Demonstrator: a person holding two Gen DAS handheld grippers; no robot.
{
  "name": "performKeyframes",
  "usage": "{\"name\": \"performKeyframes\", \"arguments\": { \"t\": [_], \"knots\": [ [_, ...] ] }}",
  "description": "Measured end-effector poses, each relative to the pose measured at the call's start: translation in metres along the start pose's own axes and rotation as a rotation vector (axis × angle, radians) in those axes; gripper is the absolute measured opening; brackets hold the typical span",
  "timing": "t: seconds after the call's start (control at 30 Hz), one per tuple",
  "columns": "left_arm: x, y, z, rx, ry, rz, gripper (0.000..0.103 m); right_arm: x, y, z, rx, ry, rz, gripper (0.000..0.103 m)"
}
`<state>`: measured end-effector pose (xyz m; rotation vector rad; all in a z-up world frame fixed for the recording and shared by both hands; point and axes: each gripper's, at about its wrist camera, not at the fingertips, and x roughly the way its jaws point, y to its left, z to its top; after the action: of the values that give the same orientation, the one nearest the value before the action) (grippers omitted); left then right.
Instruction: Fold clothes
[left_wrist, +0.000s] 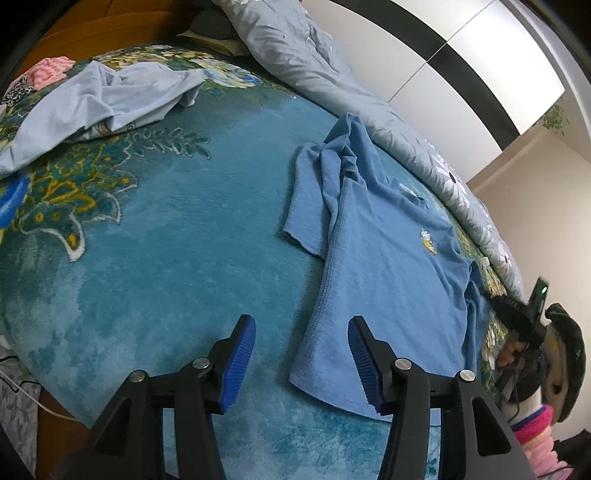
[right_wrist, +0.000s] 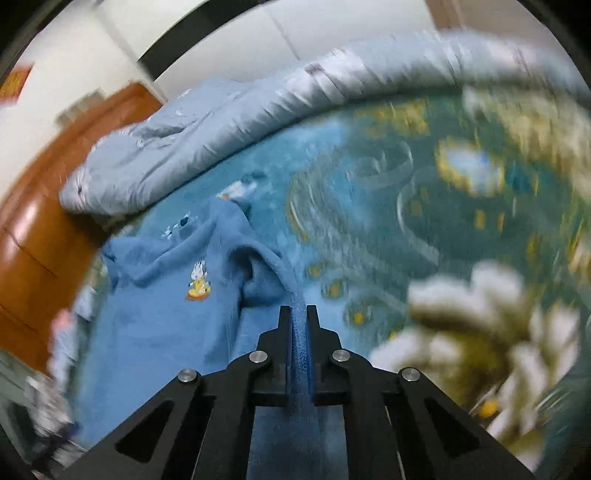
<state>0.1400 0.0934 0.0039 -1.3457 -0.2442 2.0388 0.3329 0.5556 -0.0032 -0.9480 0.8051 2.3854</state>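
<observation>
A blue T-shirt (left_wrist: 388, 266) with a small cartoon print lies on the teal floral blanket (left_wrist: 166, 240), one sleeve spread to the left. My left gripper (left_wrist: 301, 339) is open, hovering over the shirt's lower left hem corner, empty. My right gripper (right_wrist: 299, 314) is shut on the shirt's edge (right_wrist: 291, 291) and pulls a ridge of fabric up; the shirt (right_wrist: 166, 314) spreads to its left. The right wrist view is motion-blurred. The right gripper also shows at the far right of the left wrist view (left_wrist: 524, 317).
A crumpled pale-blue garment (left_wrist: 92, 103) lies at the blanket's far left, with a pink cloth (left_wrist: 48, 70) behind it. A rolled grey-blue duvet (left_wrist: 332, 74) runs along the bed's far side. A wooden headboard (right_wrist: 33, 251) shows at left.
</observation>
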Motion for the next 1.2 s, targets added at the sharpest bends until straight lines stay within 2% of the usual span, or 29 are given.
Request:
{"name": "performKeyframes", "arguments": {
  "t": [0.13,0.2,0.27,0.37,0.43,0.53,0.63,0.7,0.8,0.87,0.93,1.03,1.13,1.2],
  "knots": [
    [0.005,-0.004,0.000,0.004,0.008,0.003,0.056,-0.033,0.063,0.018,-0.284,-0.140,-0.136,0.005],
    [0.006,-0.005,0.000,0.002,0.009,0.004,0.056,-0.037,0.090,0.011,-0.397,-0.154,-0.121,0.005],
    [0.007,-0.006,-0.001,0.000,0.011,0.003,0.056,-0.032,0.122,-0.013,-0.534,-0.131,-0.070,0.005],
    [0.009,-0.007,-0.002,0.002,0.019,0.008,0.056,-0.005,0.162,-0.074,-0.748,-0.025,-0.034,0.006],
    [0.009,-0.009,-0.002,0.004,0.020,0.010,0.056,0.011,0.175,-0.104,-0.820,0.034,-0.019,0.006],
    [0.010,-0.009,-0.002,0.001,0.025,0.010,0.057,0.029,0.179,-0.128,-0.814,0.075,-0.038,0.007],
    [0.014,-0.010,-0.004,0.002,0.039,0.008,0.057,0.030,0.174,-0.130,-0.744,0.064,-0.037,0.010],
    [0.016,-0.010,-0.004,0.005,0.046,0.005,0.057,0.020,0.167,-0.127,-0.688,0.063,0.007,0.029],
    [0.017,-0.010,-0.005,0.005,0.046,0.001,0.057,-0.014,0.139,-0.122,-0.563,0.018,0.077,0.036],
    [0.018,-0.009,-0.004,0.000,0.043,-0.003,0.057,-0.034,0.118,-0.117,-0.486,-0.034,0.040,0.038],
    [0.020,-0.009,-0.003,-0.006,0.042,-0.007,0.057,-0.051,0.093,-0.114,-0.432,-0.079,-0.053,0.039],
    [0.025,-0.011,0.000,-0.012,0.048,-0.016,0.057,-0.050,0.065,-0.112,-0.424,-0.043,-0.179,0.040],
    [0.028,-0.012,0.000,-0.014,0.055,-0.019,0.057,-0.044,0.054,-0.115,-0.374,0.017,-0.137,0.040],
    [0.028,-0.012,0.000,-0.013,0.056,-0.016,0.057,-0.045,0.056,-0.116,-0.363,0.018,-0.094,0.041]
  ]
}}
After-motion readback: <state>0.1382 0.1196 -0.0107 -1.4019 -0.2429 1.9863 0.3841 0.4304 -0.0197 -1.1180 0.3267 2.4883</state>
